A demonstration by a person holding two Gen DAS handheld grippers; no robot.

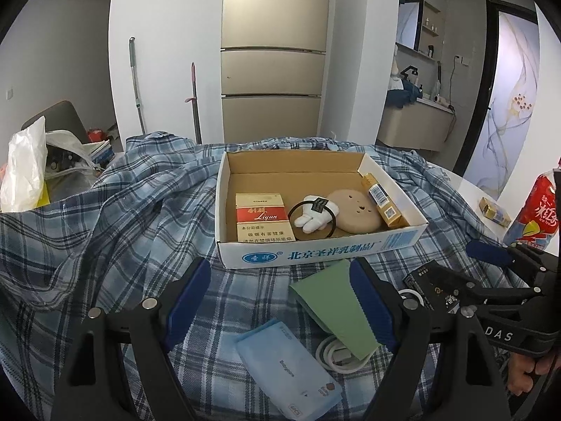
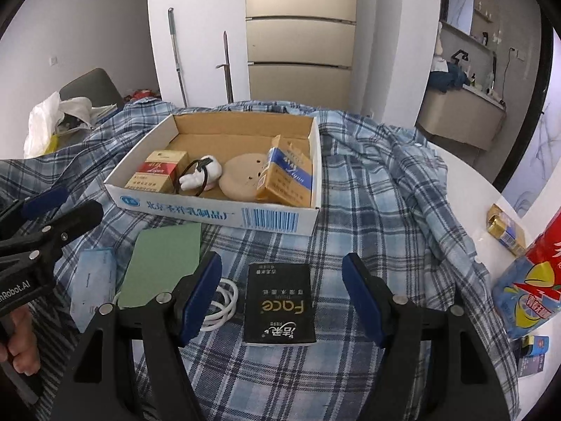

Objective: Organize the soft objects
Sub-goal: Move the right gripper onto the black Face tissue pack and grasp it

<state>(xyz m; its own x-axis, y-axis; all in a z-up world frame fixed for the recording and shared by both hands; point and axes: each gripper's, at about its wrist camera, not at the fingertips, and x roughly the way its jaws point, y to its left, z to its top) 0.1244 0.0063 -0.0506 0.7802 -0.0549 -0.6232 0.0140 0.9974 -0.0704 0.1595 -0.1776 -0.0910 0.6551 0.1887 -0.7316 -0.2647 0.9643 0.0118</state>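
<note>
An open cardboard box (image 1: 315, 254) (image 2: 210, 212) sits on a blue plaid shirt (image 1: 105, 210) (image 2: 385, 193). It holds a white plush with a black hair tie (image 1: 313, 212) (image 2: 201, 175), a tan round puff (image 1: 356, 210) (image 2: 243, 180), a red cigarette pack (image 1: 261, 217) and a yellow carton (image 1: 382, 200). In front lie a green pouch (image 1: 333, 305) (image 2: 161, 266), a pale blue tissue pack (image 1: 287, 372) (image 2: 93, 284) and a black tissue pack (image 2: 278, 307) (image 1: 426, 280). My left gripper (image 1: 280, 301) (image 2: 63, 210) is open above the cloth. My right gripper (image 2: 282, 298) (image 1: 473, 270) is open, straddling the black pack without touching it.
A coiled white cable (image 1: 336, 354) (image 2: 221, 301) lies by the green pouch. At the right stand a red bottle (image 1: 536, 217) (image 2: 533, 280) and a small gold box (image 1: 494, 210) (image 2: 506, 228) on the white table. Plastic bags (image 1: 24, 172) sit far left.
</note>
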